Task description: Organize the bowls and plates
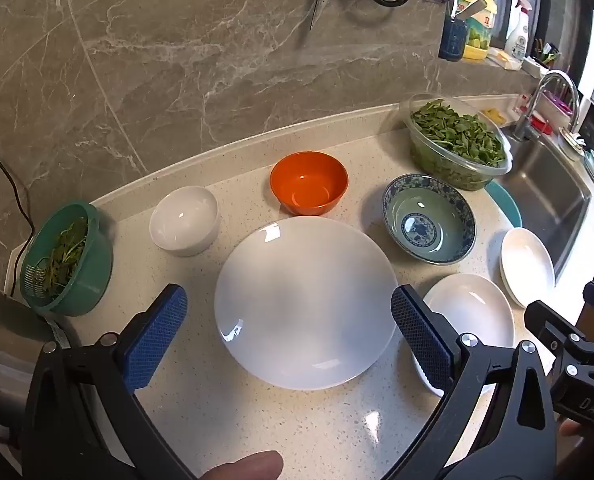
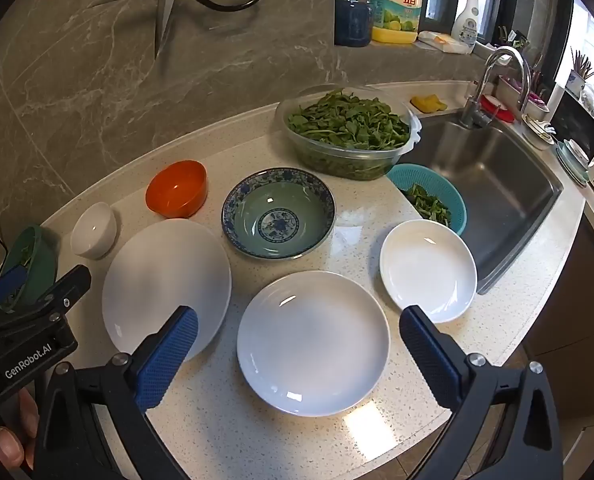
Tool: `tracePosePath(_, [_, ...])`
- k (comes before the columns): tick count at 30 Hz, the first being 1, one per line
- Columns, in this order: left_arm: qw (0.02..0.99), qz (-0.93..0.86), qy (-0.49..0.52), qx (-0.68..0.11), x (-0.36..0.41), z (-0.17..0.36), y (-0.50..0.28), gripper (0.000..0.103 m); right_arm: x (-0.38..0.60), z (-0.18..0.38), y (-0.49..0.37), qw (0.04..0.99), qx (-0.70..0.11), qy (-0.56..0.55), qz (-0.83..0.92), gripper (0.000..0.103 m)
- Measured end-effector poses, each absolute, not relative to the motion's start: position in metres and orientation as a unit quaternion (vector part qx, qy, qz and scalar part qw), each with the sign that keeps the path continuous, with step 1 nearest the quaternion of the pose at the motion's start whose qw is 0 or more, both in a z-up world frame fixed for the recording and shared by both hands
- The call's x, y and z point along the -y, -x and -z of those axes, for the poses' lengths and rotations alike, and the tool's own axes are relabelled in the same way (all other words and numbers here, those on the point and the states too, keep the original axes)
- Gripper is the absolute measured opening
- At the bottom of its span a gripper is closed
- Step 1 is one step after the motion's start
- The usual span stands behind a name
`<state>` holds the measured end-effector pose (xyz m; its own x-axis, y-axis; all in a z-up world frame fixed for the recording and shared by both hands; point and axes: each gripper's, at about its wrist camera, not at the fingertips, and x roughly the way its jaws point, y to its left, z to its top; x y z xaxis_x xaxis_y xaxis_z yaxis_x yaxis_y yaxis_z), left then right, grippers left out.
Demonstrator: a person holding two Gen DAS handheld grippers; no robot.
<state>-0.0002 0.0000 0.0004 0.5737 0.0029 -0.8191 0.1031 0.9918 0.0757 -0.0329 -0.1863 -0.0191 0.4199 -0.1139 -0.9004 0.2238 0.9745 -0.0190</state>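
Note:
Three white plates lie on the speckled counter: a large one (image 1: 305, 300) (image 2: 165, 280), a medium one (image 1: 473, 316) (image 2: 313, 340) and a small one (image 1: 527, 266) (image 2: 429, 270). Behind them stand a small white bowl (image 1: 185, 220) (image 2: 95, 236), an orange bowl (image 1: 309, 182) (image 2: 177, 188) and a blue-patterned bowl (image 1: 429, 218) (image 2: 279, 212). My left gripper (image 1: 289, 336) is open and empty, above the large plate's near side. My right gripper (image 2: 299, 356) is open and empty, above the medium plate.
A clear bowl of greens (image 1: 457, 140) (image 2: 347, 130) stands at the back by the steel sink (image 2: 497, 196). A teal colander (image 2: 433, 198) sits at the sink's edge. A green basket of greens (image 1: 67, 258) and a steel pot (image 1: 1, 356) stand at the left.

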Motion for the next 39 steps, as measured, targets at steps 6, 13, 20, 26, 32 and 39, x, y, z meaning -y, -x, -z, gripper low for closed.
tracePosePath(6, [0.885,0.027,-0.056,-0.461,0.0,-0.002,0.001,0.103,0.186,0.021,0.032,0.84,-0.531,-0.043,0.105,0.103])
tracePosePath(13, [0.884,0.026,-0.054,-0.464,0.002,0.006,0.002,0.103,0.184,0.023,0.032,0.839,-0.532,-0.046,0.103,0.103])
tracePosePath(20, [0.883,0.026,-0.046,-0.467,-0.005,0.005,-0.002,0.103,0.179,0.025,0.031,0.839,-0.533,-0.045,0.102,0.103])
tracePosePath(26, [0.881,0.028,-0.043,-0.469,-0.007,0.007,-0.002,0.103,0.177,0.027,0.031,0.839,-0.534,-0.046,0.097,0.103])
tracePosePath(32, [0.882,0.028,-0.043,-0.469,-0.006,0.007,-0.001,0.103,0.176,0.027,0.031,0.839,-0.534,-0.046,0.096,0.103])
tracePosePath(39, [0.881,0.032,-0.041,-0.47,-0.005,0.007,0.0,0.103,0.177,0.026,0.031,0.839,-0.534,-0.045,0.096,0.103])
